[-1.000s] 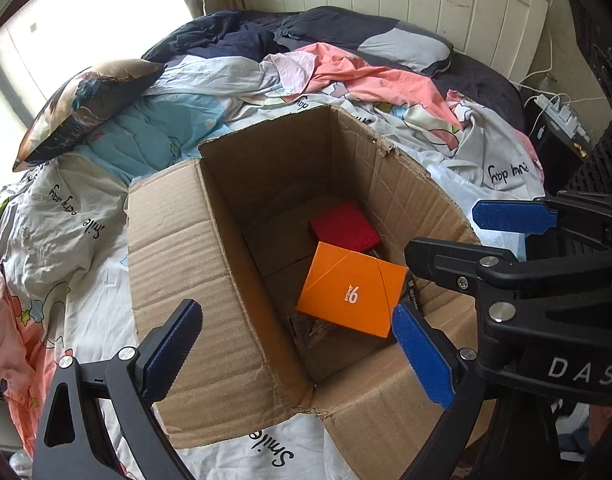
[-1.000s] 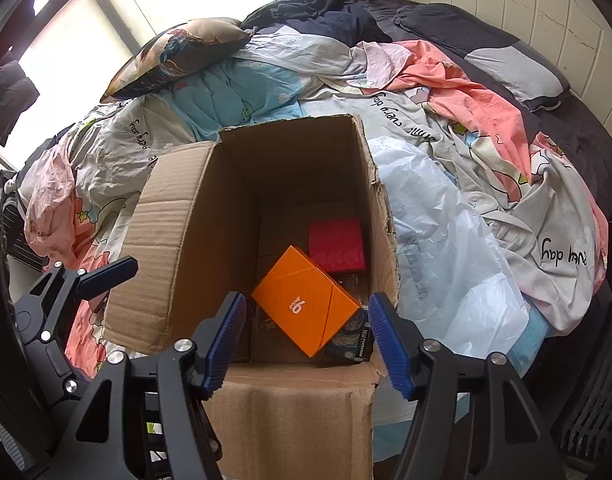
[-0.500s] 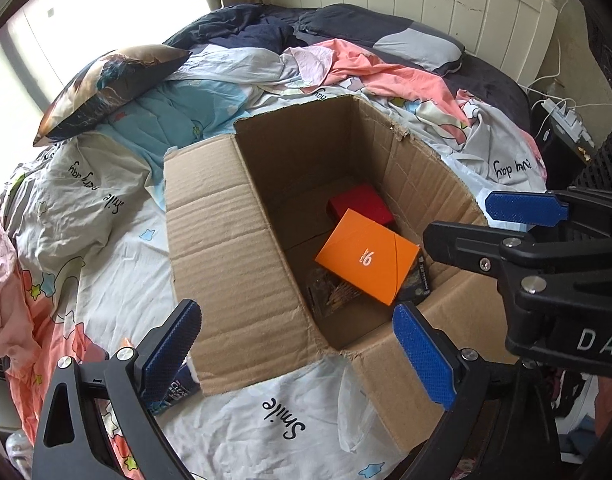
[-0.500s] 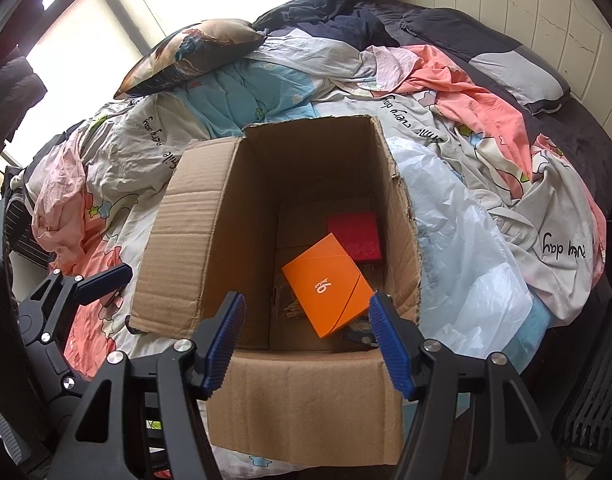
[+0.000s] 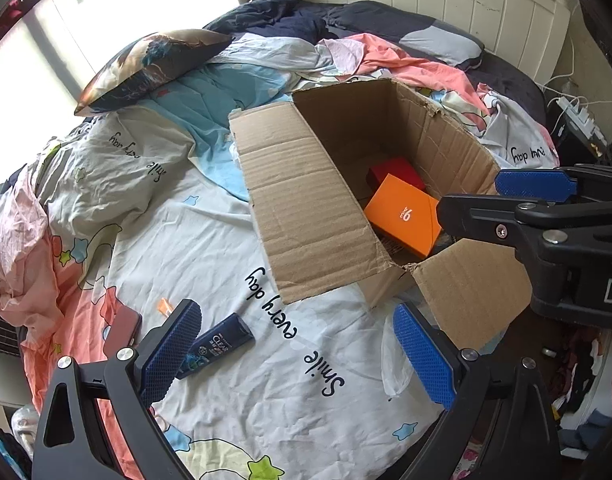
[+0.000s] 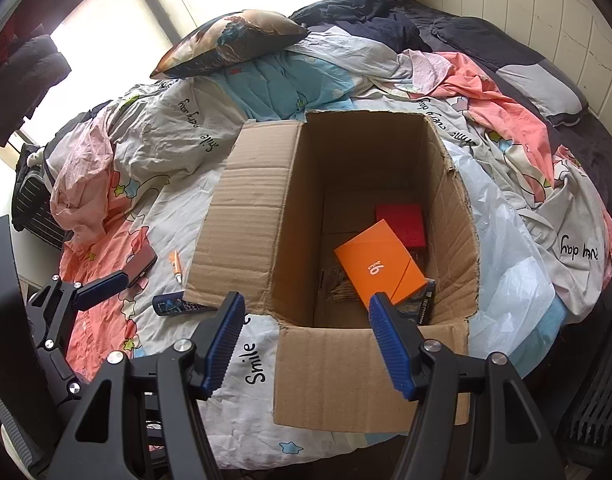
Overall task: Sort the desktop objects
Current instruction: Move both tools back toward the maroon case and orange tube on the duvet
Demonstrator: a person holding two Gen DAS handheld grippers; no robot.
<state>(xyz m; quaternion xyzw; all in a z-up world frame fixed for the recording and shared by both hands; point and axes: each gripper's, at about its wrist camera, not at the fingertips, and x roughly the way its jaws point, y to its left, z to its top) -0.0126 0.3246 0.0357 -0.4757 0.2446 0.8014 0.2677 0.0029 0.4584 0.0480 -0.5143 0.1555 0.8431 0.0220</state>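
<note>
An open cardboard box sits on the bed. Inside lie an orange box, a red box and a dark box. On the sheet left of it lie a dark blue Clear bottle, a small orange tube and a dark red phone. My left gripper is open and empty over the sheet, near the bottle. My right gripper is open and empty above the box's near edge.
Rumpled patterned bedding covers the bed. A dark pillow lies at the far left. A clear plastic bag lies right of the box. A white headboard stands behind. A power strip is at the right.
Both grippers have pulled back and left from the box. The bottle, tube and phone on the sheet have come into view. Both stay open and empty.
</note>
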